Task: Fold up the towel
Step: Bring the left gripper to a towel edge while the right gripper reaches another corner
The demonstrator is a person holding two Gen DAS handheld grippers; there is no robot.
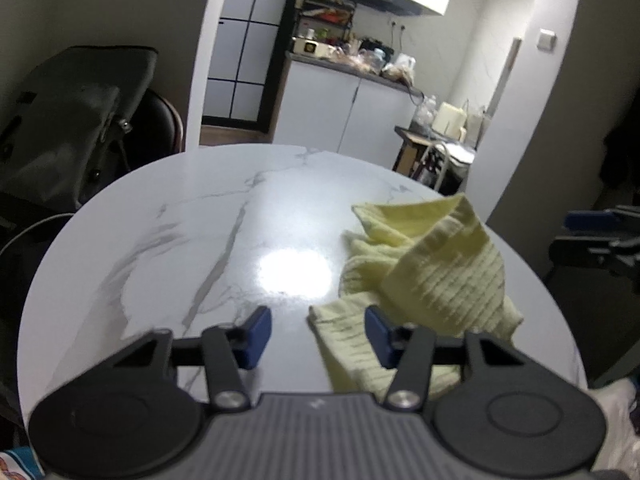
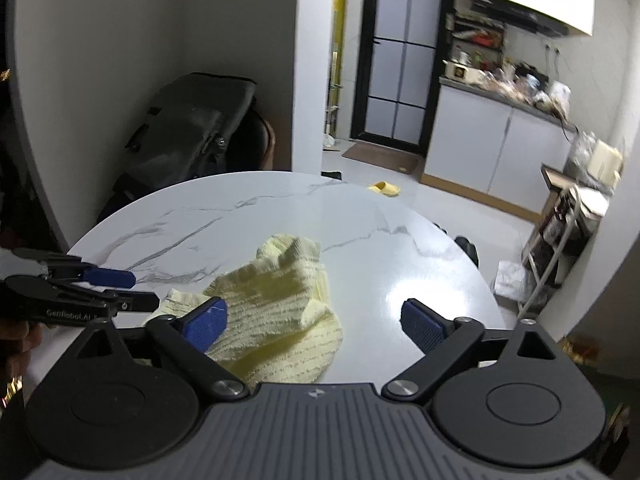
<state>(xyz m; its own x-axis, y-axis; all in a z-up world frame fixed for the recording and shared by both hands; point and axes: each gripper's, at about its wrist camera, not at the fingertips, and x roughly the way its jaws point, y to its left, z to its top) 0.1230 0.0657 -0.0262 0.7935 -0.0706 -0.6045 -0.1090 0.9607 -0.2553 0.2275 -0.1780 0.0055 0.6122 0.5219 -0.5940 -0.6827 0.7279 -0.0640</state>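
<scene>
A dark bag (image 1: 76,120) leans behind the far left edge of the round marble worktop (image 1: 168,232). The left tool (image 1: 318,332) hangs low over the near edge, its blue pads (image 1: 256,336) spread wide with nothing between them; a corner of the towel (image 1: 432,272) lies just under its right pad. The pale yellow towel sits crumpled in a loose heap on the right half of the worktop in the left wrist view. In the right wrist view the towel (image 2: 280,300) lies left of centre, and the right tool (image 2: 316,324) is wide, empty, its left pad over the cloth. On the floor beyond lies a yellow slipper (image 2: 384,189).
</scene>
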